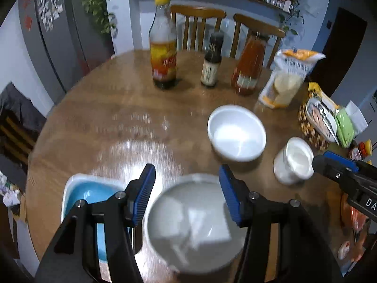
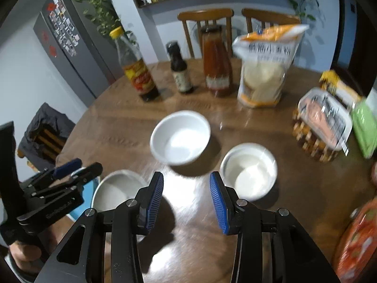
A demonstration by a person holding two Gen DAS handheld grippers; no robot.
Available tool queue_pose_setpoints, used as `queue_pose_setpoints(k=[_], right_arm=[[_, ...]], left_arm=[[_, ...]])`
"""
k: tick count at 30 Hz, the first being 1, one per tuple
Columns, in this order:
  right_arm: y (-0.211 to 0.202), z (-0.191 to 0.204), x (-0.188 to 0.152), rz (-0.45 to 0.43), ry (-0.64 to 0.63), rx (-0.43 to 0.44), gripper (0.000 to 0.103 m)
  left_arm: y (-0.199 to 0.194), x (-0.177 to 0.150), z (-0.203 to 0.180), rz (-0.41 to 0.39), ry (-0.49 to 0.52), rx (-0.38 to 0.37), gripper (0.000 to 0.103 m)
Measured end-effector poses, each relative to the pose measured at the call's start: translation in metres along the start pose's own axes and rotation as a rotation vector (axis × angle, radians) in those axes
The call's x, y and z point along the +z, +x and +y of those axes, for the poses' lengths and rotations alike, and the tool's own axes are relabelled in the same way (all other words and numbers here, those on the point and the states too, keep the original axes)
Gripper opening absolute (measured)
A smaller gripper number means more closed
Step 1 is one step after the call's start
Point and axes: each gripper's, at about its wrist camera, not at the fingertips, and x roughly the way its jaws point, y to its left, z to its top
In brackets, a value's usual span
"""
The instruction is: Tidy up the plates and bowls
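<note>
Two grippers, left (image 1: pixel 187 193) and right (image 2: pixel 186 202), jaws apart and empty; blurred white bowl (image 1: pixel 193 221) partly behind the left's fingers.

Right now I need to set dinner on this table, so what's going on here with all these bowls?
A person is sorting dishes with a handheld gripper in each hand. Both the left gripper and right gripper are open and hold nothing. Three white bowls sit apart on the wooden table: the near bowl, the middle bowl and the right bowl. A blue plate lies left of them. Nothing is stacked yet.
</note>
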Motion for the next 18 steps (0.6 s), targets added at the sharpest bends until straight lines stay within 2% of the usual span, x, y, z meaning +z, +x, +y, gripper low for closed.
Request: queue_pose_setpoints(k=[5, 8, 13, 18], right_arm=[[0.025, -0.008, 0.033, 0.049, -0.027, -0.019, 0.041], [0.056, -0.016, 0.047, 0.105, -0.020, -0.020, 0.041], [0.107, -0.021, 0.054, 0.197, -0.009, 0.025, 0.041], [0.136, -0.019, 0.052, 0.248, -0.028, 0.021, 0.041]], left_arm=[[0.021, 0.035, -0.010, 0.009, -0.025, 0.019, 0.061], [0.047, 0.050, -0.017, 0.063, -0.033, 0.028, 0.061], [0.095, 0.054, -0.022, 0.192, -0.074, -0.012, 0.059], [0.125, 0.049, -0.025, 0.245, -0.073, -0.009, 0.057]])
